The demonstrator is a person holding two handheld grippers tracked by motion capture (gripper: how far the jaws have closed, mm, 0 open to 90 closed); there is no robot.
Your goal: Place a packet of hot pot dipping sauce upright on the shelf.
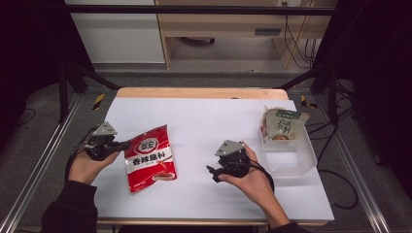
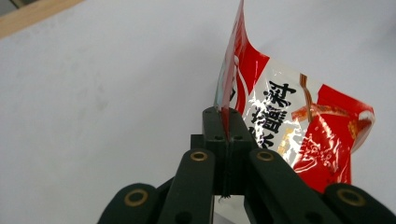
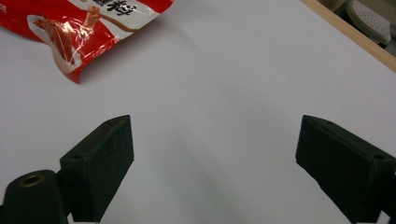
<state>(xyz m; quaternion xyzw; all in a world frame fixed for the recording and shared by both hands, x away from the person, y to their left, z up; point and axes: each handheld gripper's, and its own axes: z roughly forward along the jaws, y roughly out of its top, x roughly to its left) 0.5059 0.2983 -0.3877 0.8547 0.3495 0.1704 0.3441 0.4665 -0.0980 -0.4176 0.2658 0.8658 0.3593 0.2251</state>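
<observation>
Red seasoning packet lies on the white table, left of centre, its left edge pinched by the left gripper. In the left gripper view the jaws are clamped together on the packet's flat seam, and the foil fans up and out to the right of the jaws. Right gripper sits mid-table, apart from the packet, jaws spread wide with nothing between them; right gripper view has just bare table ahead and a packet corner at upper left.

Handling guess: packet looks light, soft and floppy, with glossy film that is probably slippery. It will likely sag and swing from a one-edge hold. The sealed seam is the best grab spot, since it is flat, thin and stiffer than the filled belly. Pinching the belly could shift the contents or let the film slide.

Clear plastic bin at right already holds a green-labelled packet, leaning against its back wall.
</observation>
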